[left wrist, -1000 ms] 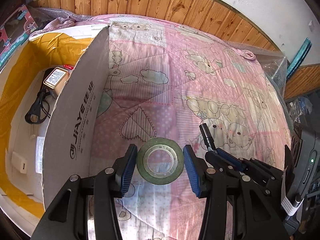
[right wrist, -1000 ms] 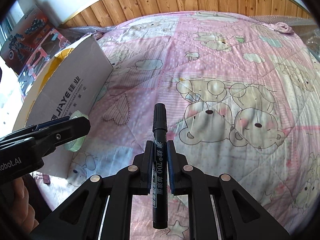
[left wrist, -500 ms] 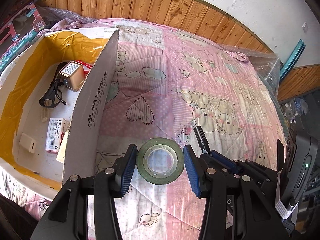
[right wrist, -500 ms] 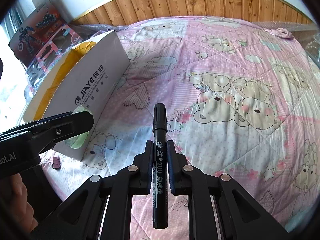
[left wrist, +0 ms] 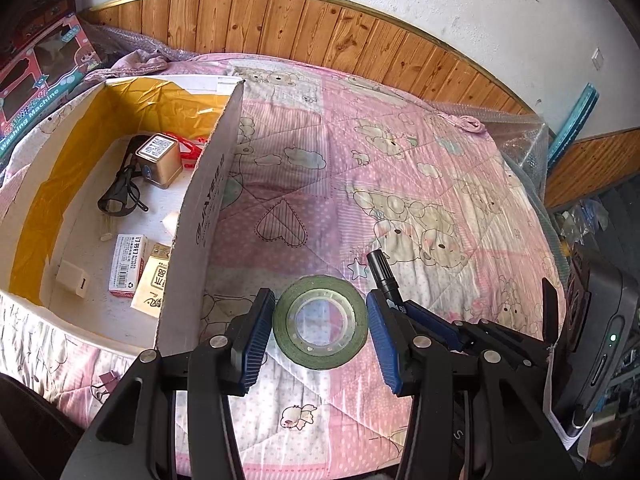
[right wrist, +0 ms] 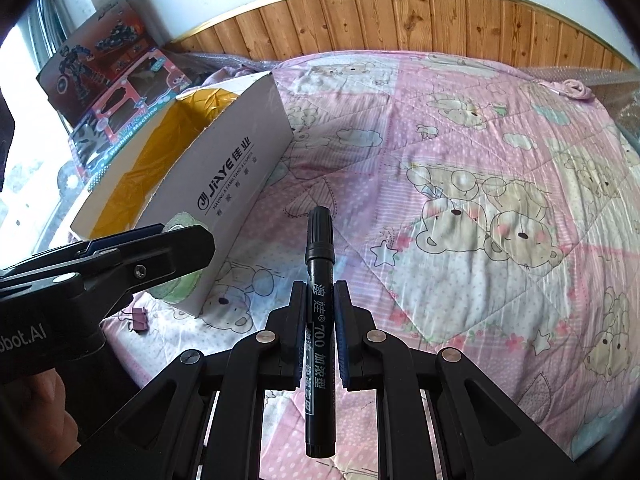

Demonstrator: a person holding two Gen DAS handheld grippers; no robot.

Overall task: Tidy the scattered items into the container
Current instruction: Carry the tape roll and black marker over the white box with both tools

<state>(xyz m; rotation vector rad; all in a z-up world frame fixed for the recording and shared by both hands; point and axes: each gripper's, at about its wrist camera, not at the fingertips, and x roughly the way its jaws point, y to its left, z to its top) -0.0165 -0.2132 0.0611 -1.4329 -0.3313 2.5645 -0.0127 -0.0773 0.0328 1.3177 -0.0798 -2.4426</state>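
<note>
Cardboard box (left wrist: 208,184) now lies further toward 9 o'clock in our left wrist view than a second ago, and more of its floor shows; in our right wrist view the box (right wrist: 224,168) has drawn back toward 10 o'clock. Both holds are unchanged. Our left gripper (left wrist: 320,326) has its blue pads (left wrist: 256,336) pressed against the two sides of the green tape roll (left wrist: 320,322), jaws about half spread, the roll held above the quilt (left wrist: 400,184). Our right gripper (right wrist: 320,320) is nearly closed on the black marker (right wrist: 319,320), which points toward 12 o'clock, cap forward.

Only the left wrist view looks into the box: a gold tin (left wrist: 158,160), a black cable (left wrist: 120,196), a red item (left wrist: 186,150) behind the tin, a staples box (left wrist: 128,264), a paper packet (left wrist: 154,280) and a small white block (left wrist: 72,280) lie on its floor. Only the right wrist view shows the printed outer wall, a purple binder clip (right wrist: 138,318) on the quilt at the box's near corner, and a person's hand (right wrist: 36,412) at 8 o'clock.

The box's near wall stands between the tape roll and the box floor. Toy boxes (right wrist: 108,92) lean beyond it by the wood-panelled wall (left wrist: 280,28).
</note>
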